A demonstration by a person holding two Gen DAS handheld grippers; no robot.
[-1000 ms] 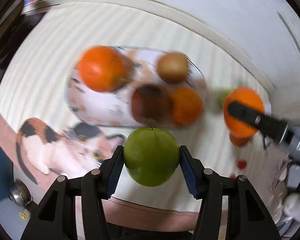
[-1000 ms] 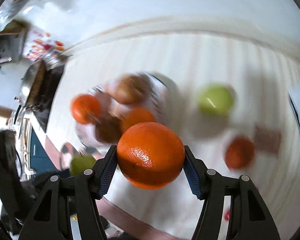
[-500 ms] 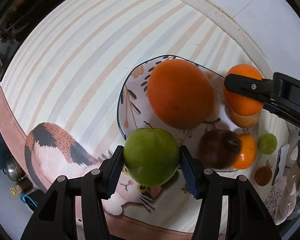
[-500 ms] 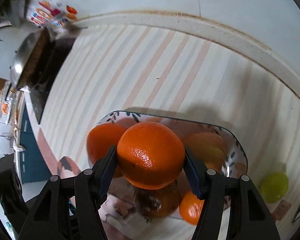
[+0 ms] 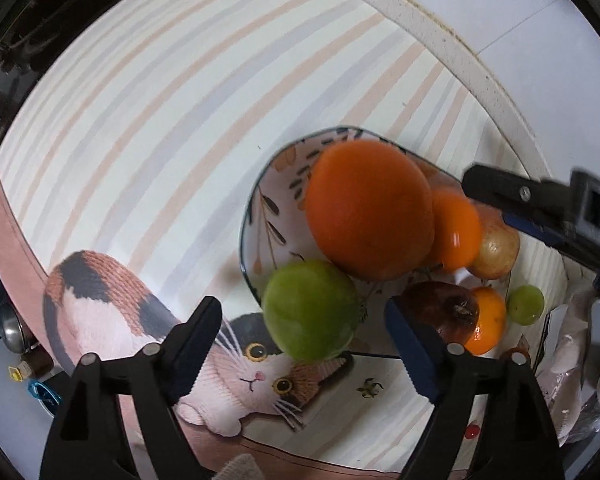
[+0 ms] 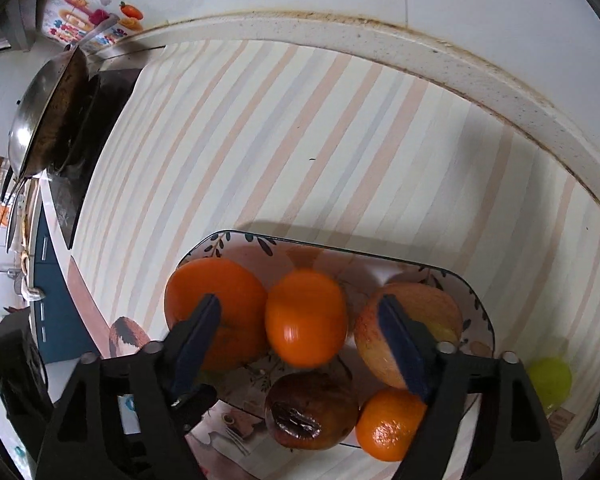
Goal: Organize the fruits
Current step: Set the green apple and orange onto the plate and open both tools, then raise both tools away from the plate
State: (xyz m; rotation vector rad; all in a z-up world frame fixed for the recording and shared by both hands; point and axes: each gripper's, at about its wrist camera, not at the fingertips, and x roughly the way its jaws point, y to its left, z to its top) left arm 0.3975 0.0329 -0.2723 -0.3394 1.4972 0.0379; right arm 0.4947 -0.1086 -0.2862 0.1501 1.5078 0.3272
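Green apple [image 5: 311,311] is leaving your left gripper [image 5: 302,334]: the jaws are standing wide apart, clear of the skin on both sides, and the fruit is blurring at the near rim of the patterned dish [image 5: 256,208], so it is either dropping in or only just settling. Your right gripper [image 6: 300,334] is doing the same thing over the middle of the dish, fingers spread, with a blurred orange [image 6: 306,317] falling free between them and touching neither pad.

You are looking well along with the job. Already sitting in the dish are a large orange [image 6: 216,312], a yellow-red apple [image 6: 410,332], a dark brown, wrinkled fruit [image 6: 312,410] and a small mandarin [image 6: 388,424] at the near edge. What is remaining, as far as the pictures show, is a small lime-green fruit [image 6: 550,376] lying on the striped cloth [image 6: 300,140] just beyond the dish's right end; a small reddish-brown round thing [image 5: 518,356] near it in the left view is too small to name.

As for looks, the green apple is smooth, matte and evenly coloured, with a thin stem pointing toward the large orange. The falling orange is glossy and bright, catching a highlight. With the dish filling up, I judge either round fruit could roll off a neighbour.
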